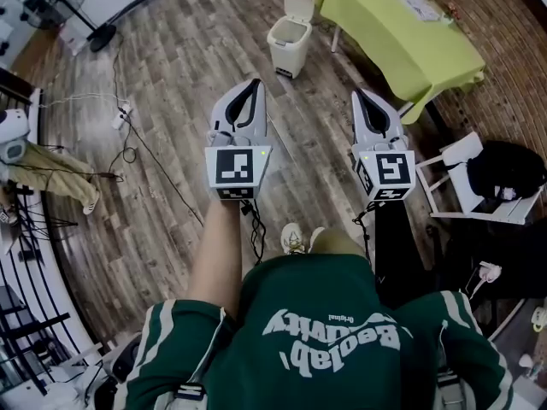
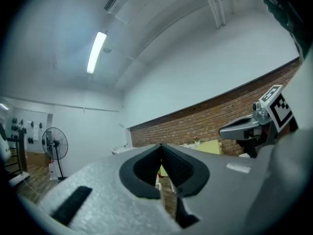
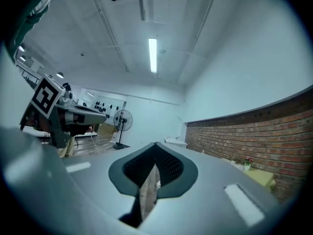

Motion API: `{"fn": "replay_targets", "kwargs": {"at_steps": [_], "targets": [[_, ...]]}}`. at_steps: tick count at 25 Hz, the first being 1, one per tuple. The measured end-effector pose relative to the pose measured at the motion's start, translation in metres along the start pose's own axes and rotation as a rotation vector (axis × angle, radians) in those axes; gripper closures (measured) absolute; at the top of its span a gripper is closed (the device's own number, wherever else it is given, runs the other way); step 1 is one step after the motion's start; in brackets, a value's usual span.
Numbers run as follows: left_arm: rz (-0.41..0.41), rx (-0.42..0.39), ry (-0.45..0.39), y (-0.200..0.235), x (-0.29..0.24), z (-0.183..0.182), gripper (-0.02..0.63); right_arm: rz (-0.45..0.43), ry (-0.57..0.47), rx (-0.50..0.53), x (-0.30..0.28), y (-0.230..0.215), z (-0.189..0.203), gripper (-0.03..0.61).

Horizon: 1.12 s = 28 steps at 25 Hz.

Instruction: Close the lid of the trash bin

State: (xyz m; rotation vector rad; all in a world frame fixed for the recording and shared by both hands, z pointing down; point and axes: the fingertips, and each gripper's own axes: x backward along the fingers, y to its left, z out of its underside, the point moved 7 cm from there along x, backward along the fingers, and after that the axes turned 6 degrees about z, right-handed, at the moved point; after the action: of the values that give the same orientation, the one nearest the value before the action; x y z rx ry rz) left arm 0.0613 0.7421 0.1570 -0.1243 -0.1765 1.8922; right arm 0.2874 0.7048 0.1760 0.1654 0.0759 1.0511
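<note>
A small white trash bin [image 1: 291,38] stands on the wooden floor ahead, its lid [image 1: 298,5] tipped up and open. My left gripper [image 1: 255,87] is held level and points toward the bin from well short of it, jaws shut with nothing between them. My right gripper [image 1: 361,98] is level beside it, also shut and empty. In the left gripper view the closed left gripper [image 2: 161,148] fills the lower frame and the right gripper [image 2: 232,129] shows at the right. In the right gripper view the closed right gripper [image 3: 155,146] covers the floor ahead and hides the bin.
A table with a yellow-green cloth [image 1: 396,26] stands right of the bin. A white chair [image 1: 466,178] with a dark bag is at the right. A floor fan [image 1: 73,2], cables [image 1: 128,135] and a rack sit at the left. A brick wall [image 2: 210,116] runs along the right side.
</note>
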Motion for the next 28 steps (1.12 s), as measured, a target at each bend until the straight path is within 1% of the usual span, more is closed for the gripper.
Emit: {"fn": "replay_targets", "kwargs": {"at_steps": [1,3,5,7,11,18,21,24,28], "targets": [[-0.002,0.003,-0.002,0.001,0.001,0.001,0.598,0.002,0.0,-0.004,0.0,0.001,0.0,0.565],[-0.003,0.009,-0.014,0.003,0.001,0.002,0.549,0.0,-0.002,-0.008,-0.001,0.001,0.0,0.563],[-0.001,0.016,-0.024,0.004,-0.002,-0.001,0.541,-0.006,-0.005,-0.012,-0.003,-0.001,0.001,0.561],[0.004,0.025,-0.021,0.003,-0.006,-0.004,0.537,-0.02,-0.002,-0.014,-0.006,-0.003,0.002,0.411],[0.005,0.037,-0.012,0.005,-0.019,-0.005,0.537,-0.025,-0.007,-0.022,-0.014,-0.011,0.006,0.433],[-0.009,0.045,-0.041,0.026,-0.055,0.009,0.535,-0.033,-0.023,-0.029,-0.058,-0.03,0.015,0.434],[-0.014,0.047,-0.037,0.036,-0.079,0.014,0.535,-0.042,-0.023,-0.032,-0.082,-0.04,0.021,0.434],[-0.021,0.051,-0.032,0.046,-0.108,0.019,0.517,-0.052,-0.019,-0.035,-0.112,-0.053,0.027,0.434],[-0.027,0.057,-0.028,0.068,-0.146,0.024,0.509,-0.064,-0.013,-0.033,-0.157,-0.066,0.031,0.434]]}}
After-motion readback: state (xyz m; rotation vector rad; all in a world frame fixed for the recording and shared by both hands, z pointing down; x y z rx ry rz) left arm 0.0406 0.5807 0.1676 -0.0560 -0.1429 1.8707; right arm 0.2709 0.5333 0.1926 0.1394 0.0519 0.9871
